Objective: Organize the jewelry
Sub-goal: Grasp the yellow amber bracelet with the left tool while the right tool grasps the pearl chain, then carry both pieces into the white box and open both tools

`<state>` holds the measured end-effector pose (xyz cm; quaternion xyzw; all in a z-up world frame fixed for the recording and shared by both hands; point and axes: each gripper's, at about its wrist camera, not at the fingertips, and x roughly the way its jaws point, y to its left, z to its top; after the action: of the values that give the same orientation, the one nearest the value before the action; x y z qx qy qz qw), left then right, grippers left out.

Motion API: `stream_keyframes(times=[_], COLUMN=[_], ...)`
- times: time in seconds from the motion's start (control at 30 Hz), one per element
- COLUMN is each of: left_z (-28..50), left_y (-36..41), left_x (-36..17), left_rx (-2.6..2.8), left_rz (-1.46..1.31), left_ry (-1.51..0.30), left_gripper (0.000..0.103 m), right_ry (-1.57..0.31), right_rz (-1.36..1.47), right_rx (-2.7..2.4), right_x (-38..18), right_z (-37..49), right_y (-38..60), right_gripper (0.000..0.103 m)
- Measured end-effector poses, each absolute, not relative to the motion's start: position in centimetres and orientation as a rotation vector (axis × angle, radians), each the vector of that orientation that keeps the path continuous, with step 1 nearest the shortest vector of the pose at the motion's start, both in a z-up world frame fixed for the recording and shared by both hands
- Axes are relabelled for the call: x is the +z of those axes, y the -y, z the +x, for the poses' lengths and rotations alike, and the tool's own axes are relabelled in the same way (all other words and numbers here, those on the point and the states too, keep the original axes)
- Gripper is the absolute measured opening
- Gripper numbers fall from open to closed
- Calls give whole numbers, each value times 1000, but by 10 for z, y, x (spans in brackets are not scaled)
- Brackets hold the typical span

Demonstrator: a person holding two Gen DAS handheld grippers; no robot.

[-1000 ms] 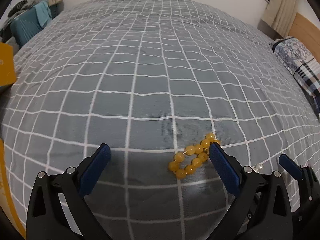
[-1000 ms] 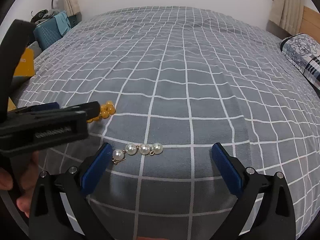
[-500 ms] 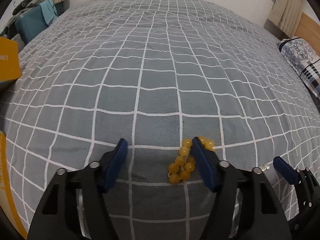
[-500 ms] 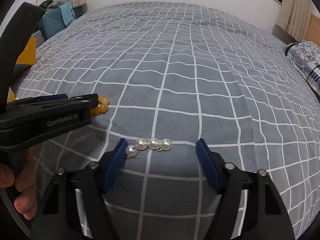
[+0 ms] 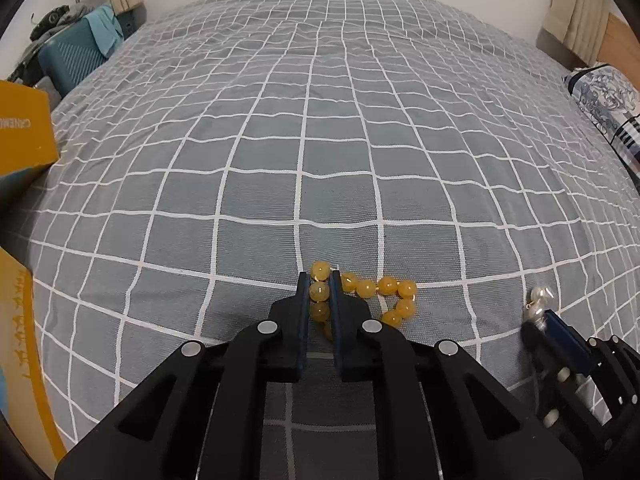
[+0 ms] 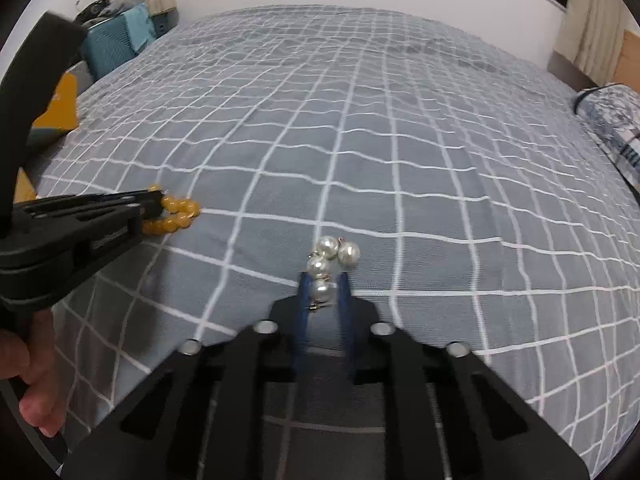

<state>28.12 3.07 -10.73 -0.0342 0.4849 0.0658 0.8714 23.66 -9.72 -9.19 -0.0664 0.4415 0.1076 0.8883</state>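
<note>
Both jaws were closed since earlier frame: left gripper (image 5: 319,294) on amber bead bracelet (image 5: 366,296), right gripper (image 6: 324,294) on pearl piece (image 6: 326,266). Risk judged: round beads squeezed out if lifted fast.

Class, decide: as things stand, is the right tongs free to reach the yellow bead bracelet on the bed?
Probably not: the right tongs are shut on the white pearl piece, and the left tongs already clamp the yellow bead bracelet.
</note>
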Motion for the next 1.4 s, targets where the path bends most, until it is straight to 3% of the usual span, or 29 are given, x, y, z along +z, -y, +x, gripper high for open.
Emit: stream_keyframes(times=[1.4], left_z=[241], left_y=[-15], left_x=[-45], left_rx=[59], left_rz=[-102], left_ry=[-931], left_gripper=[9], right_ry=[-840], right_rz=[-106], right_rx=[154], right_x=[-34], right_z=[219], right_y=[113], right_gripper=[11])
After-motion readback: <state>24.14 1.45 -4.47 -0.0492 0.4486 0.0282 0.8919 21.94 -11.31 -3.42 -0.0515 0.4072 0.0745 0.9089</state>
